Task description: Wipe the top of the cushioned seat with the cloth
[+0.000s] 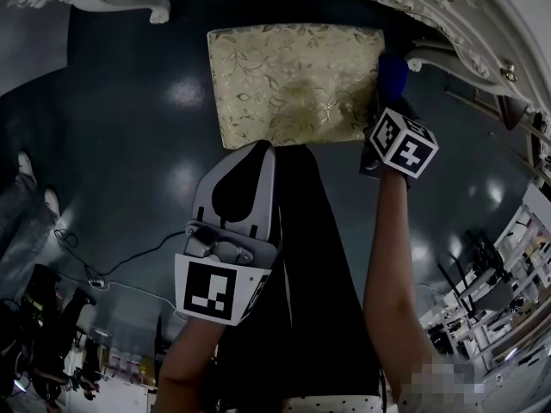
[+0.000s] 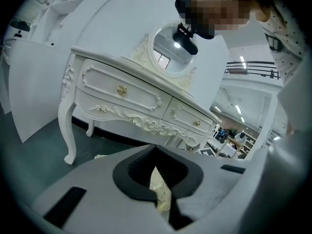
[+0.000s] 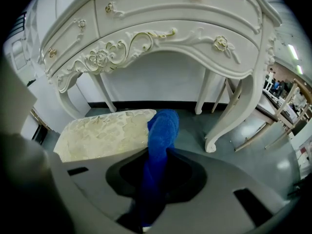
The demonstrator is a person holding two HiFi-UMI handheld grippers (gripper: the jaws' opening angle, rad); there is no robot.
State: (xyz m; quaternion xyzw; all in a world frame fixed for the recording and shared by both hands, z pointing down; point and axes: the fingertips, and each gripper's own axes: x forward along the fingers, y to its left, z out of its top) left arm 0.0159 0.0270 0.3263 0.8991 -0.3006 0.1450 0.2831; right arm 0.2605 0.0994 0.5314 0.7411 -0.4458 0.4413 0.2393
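Right tongs (image 3: 158, 152) are clamped on the blue cloth (image 3: 162, 128), right by the right edge of the cushioned seat (image 1: 293, 80). Cloth looks soft, light and floppy, so I'd pinch a bunched fold. Left tongs (image 2: 158, 182) are closed, holding nothing.

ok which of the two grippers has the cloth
The right gripper, by the gold cushioned seat: a blue terry cloth is pinched in its fingers. The left gripper holds nothing.
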